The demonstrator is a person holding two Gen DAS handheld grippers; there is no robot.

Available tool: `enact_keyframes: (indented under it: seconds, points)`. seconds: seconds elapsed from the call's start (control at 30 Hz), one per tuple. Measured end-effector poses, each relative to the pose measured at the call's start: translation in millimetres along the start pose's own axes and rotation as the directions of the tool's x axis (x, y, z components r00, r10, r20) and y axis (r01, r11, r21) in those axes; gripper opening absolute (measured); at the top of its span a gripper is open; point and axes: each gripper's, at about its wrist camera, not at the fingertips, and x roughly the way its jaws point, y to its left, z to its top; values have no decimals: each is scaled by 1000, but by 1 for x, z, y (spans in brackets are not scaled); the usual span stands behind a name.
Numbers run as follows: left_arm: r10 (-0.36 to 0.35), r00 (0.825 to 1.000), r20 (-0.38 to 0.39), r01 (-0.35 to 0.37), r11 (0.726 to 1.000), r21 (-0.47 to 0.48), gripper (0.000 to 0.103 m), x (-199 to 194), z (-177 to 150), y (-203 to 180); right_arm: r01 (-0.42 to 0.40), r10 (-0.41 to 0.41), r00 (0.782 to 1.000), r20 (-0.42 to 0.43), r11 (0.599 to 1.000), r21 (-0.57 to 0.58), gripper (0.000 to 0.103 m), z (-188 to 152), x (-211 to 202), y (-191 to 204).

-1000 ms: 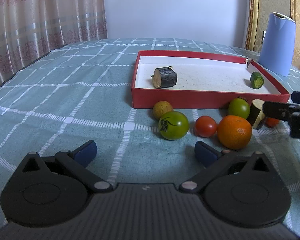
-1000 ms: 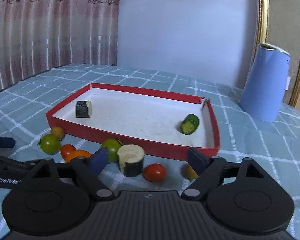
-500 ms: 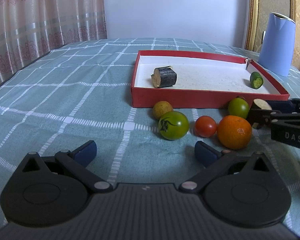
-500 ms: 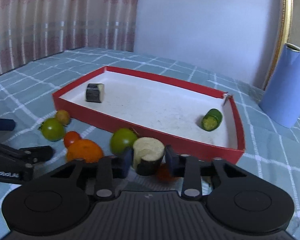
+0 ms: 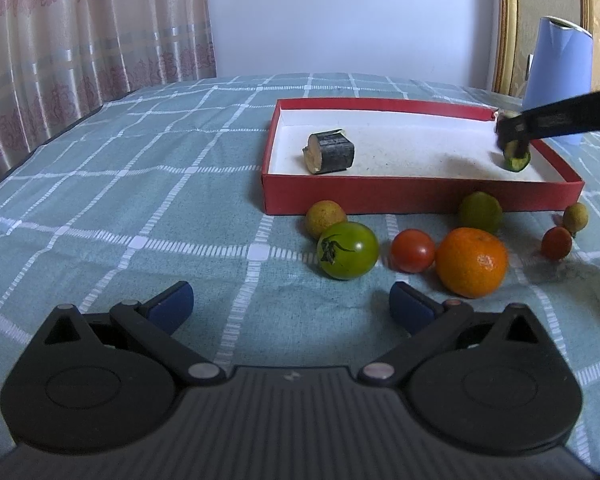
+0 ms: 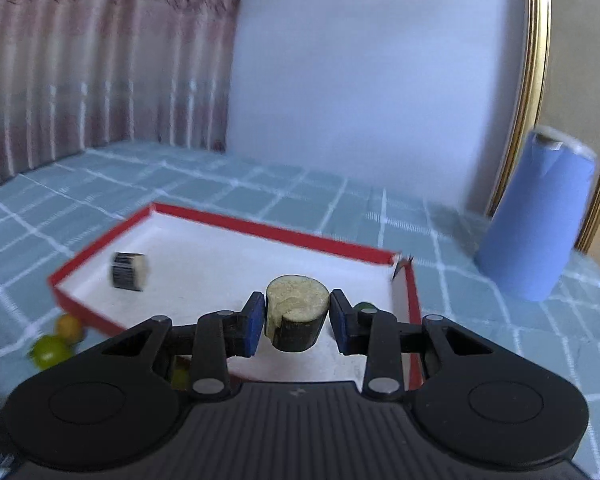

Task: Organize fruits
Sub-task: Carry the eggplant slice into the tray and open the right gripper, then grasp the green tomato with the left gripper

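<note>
My right gripper (image 6: 296, 322) is shut on a dark eggplant chunk (image 6: 296, 316) with a pale cut top and holds it above the near right part of the red tray (image 6: 284, 234). The tray (image 5: 420, 194) holds another eggplant chunk (image 5: 329, 152) and a green cucumber piece (image 5: 517, 160). My left gripper (image 5: 290, 306) is open and empty, low over the cloth, just short of a green tomato (image 5: 348, 250), a red tomato (image 5: 413, 250) and an orange (image 5: 472, 262).
More small fruits lie in front of the tray: a yellow one (image 5: 325, 218), a green one (image 5: 480, 212), a small red one (image 5: 556, 243) and a small yellow one (image 5: 575, 216). A blue jug (image 6: 536, 216) stands right of the tray. Checked cloth covers the table.
My right gripper closed on the eggplant chunk, lifted it off the cloth and carried it over the tray. The left gripper has stayed put.
</note>
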Motion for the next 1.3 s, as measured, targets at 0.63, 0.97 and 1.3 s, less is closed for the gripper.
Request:
enact_keyframes:
  seconds: [0.63, 0.97, 1.3]
  points:
    - [-11, 1000, -1, 11, 1000, -5, 103, 0, 1, 4, -24, 24, 1000, 5, 995, 101, 56, -16, -10, -15]
    - [-12, 1000, 17, 12, 1000, -5, 103, -3, 0, 2, 75, -65, 997, -46, 962, 264, 59, -78, -42, -66]
    - [27, 1000, 14, -27, 999, 25, 102, -1, 15, -4, 82, -113, 993, 37, 874, 479, 72, -107, -59, -100]
